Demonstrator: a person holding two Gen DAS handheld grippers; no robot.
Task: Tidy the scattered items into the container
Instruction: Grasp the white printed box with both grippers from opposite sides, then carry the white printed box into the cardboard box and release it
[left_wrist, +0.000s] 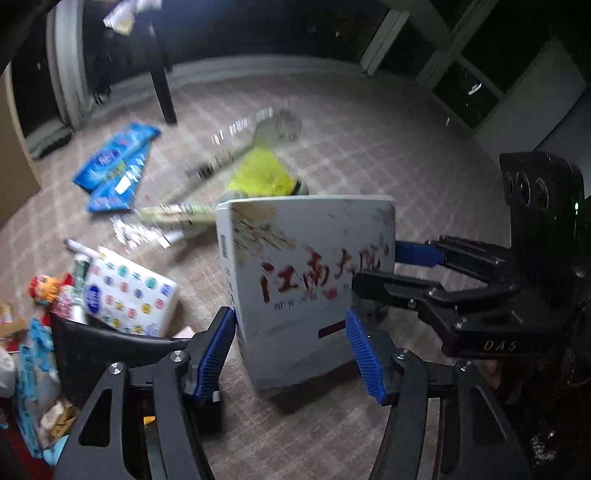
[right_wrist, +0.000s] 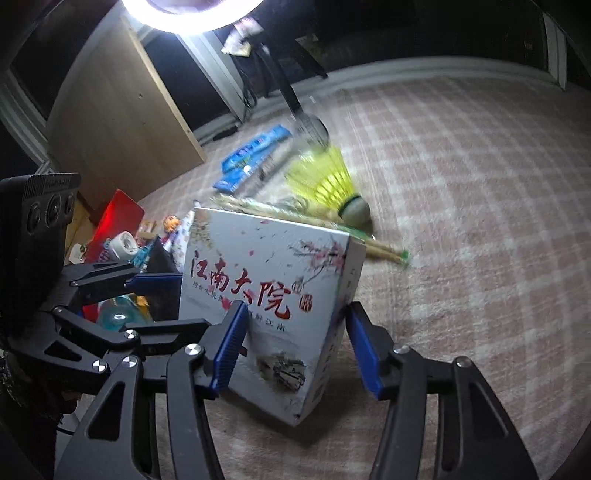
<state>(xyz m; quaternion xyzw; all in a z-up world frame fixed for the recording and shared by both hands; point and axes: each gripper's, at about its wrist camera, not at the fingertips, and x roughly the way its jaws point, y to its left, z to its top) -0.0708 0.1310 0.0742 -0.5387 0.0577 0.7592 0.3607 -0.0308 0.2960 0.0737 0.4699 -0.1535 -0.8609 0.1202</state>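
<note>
A white box with red Chinese characters (left_wrist: 306, 280) (right_wrist: 266, 291) is held tilted above the carpet. My left gripper (left_wrist: 291, 350) is shut on its lower end. My right gripper (right_wrist: 295, 343) is shut on its other side and shows in the left wrist view (left_wrist: 384, 273) at the box's right edge. The dark container (left_wrist: 110, 347) (right_wrist: 162, 273) sits left of the box, with a patterned pack (left_wrist: 129, 295) and several small items in it. A yellow shuttlecock (right_wrist: 328, 181) (left_wrist: 262, 175), chopsticks in a wrapper (right_wrist: 295, 218) (left_wrist: 177, 216) and blue packets (left_wrist: 114, 166) (right_wrist: 251, 155) lie on the carpet beyond.
A checked carpet (right_wrist: 480, 221) covers the floor. A wooden cabinet (right_wrist: 122, 118) stands at the back left, with a red box (right_wrist: 118, 218) by it. A dark chair leg (left_wrist: 164, 92) stands behind the packets. A ring light (right_wrist: 177, 14) glares overhead. Windows (left_wrist: 480, 74) line the far right.
</note>
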